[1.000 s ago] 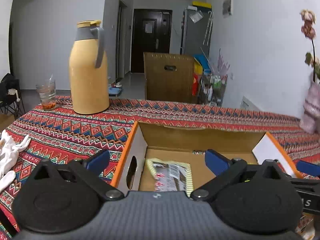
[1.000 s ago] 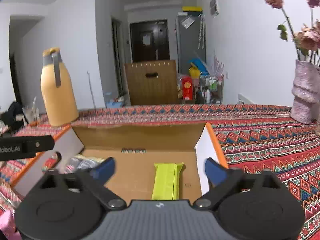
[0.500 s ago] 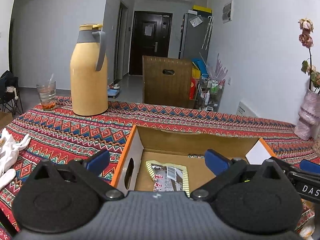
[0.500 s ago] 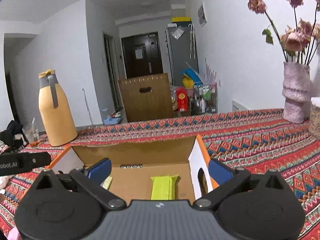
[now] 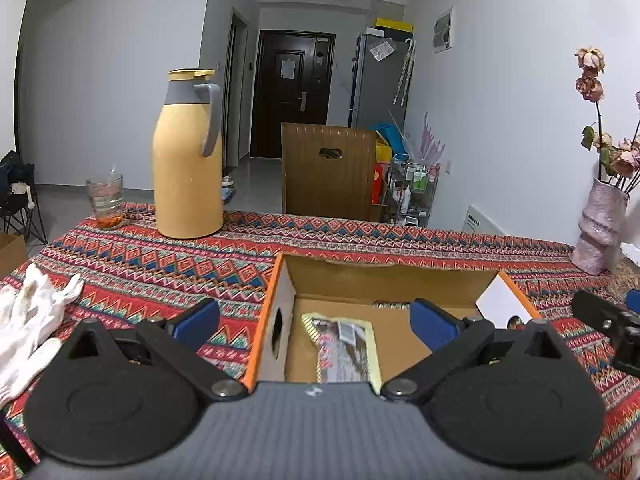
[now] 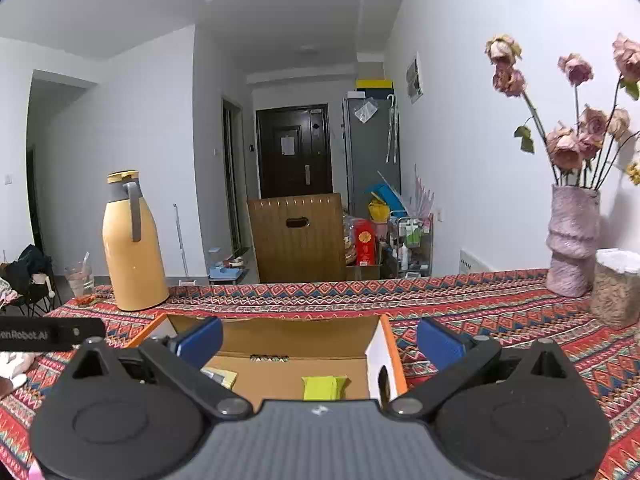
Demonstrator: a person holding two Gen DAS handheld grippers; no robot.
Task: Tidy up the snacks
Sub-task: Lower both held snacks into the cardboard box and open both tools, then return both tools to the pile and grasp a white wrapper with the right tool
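An open cardboard box with orange edges sits on the patterned tablecloth. A striped snack packet lies at its left side, also visible in the right wrist view. A lime-green snack bar lies at its right side. My left gripper is open and empty, raised above the box's near left part. My right gripper is open and empty, raised above the box's near right part. The right gripper's body shows in the left wrist view.
A yellow thermos and a glass stand at the back left. White gloves lie at the left. A pink vase with dried roses and a woven container stand at the right. A wooden chair is behind the table.
Both grippers have lifted and drawn back from the box, staying open and empty. The box and the two snacks appear lower and farther in both views.
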